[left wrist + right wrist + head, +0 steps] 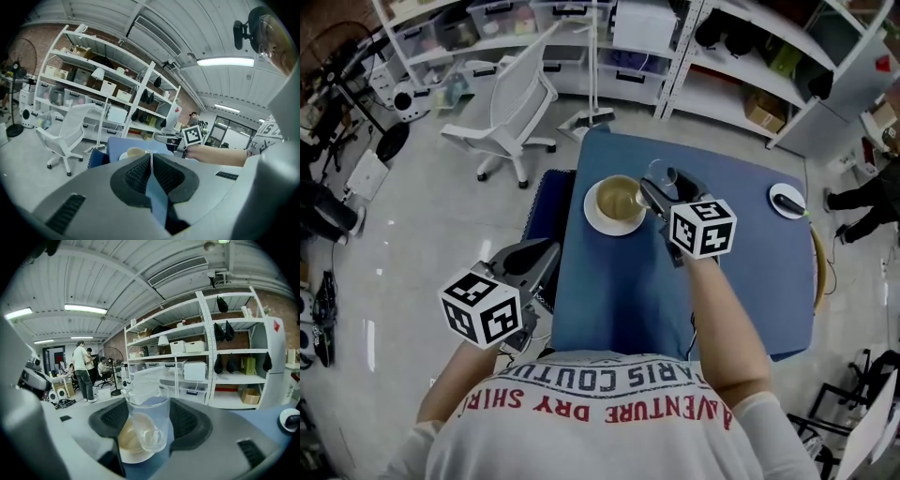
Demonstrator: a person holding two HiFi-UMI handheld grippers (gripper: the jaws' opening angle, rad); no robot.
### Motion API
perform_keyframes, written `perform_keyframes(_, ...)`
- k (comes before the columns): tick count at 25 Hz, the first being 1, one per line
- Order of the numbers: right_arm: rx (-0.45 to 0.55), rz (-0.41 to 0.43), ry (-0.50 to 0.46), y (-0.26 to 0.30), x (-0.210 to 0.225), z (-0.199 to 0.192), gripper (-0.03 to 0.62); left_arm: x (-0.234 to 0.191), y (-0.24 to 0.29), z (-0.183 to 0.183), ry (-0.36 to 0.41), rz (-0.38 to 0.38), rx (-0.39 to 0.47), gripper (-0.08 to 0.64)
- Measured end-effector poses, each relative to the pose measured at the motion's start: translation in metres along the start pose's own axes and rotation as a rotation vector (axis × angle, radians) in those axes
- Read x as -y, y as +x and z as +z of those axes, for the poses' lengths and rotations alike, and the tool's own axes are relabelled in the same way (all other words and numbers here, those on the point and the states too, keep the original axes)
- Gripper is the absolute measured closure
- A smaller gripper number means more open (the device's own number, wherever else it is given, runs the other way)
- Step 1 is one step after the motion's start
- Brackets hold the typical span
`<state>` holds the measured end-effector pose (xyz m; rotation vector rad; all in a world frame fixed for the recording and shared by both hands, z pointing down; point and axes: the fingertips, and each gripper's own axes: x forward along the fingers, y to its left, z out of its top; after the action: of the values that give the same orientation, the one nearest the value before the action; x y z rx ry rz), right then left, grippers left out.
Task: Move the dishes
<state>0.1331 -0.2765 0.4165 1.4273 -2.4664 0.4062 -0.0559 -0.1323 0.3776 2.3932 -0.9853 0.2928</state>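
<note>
My right gripper [664, 190] is shut on a clear drinking glass [146, 416], which stands upright between the pads and off the table. Just below and left of the glass a beige bowl [619, 198] rests on a white plate [598, 220] on the blue table [628, 300]. In the right gripper view the bowl [127, 439] shows through the glass. My left gripper [534, 257] hangs off the table's left edge, pads together, holding nothing. In the left gripper view its jaws [151, 164] point toward the bowl [136, 152].
A small white dish [787, 200] holding something dark sits at the table's far right corner. A dark blue mat [546, 202] hangs beside the table's left edge. A white office chair [514, 108] and shelving [722, 56] stand beyond. Several people [84, 371] are far off.
</note>
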Motion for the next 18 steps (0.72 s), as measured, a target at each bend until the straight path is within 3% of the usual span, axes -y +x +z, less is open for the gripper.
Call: perform_keyframes(18,-0.029,-0.206,0.084,-0.096,0.133,-0.046,0.313,0.048,0.085,-0.012,-0.034,-0.079,-0.055,0.523)
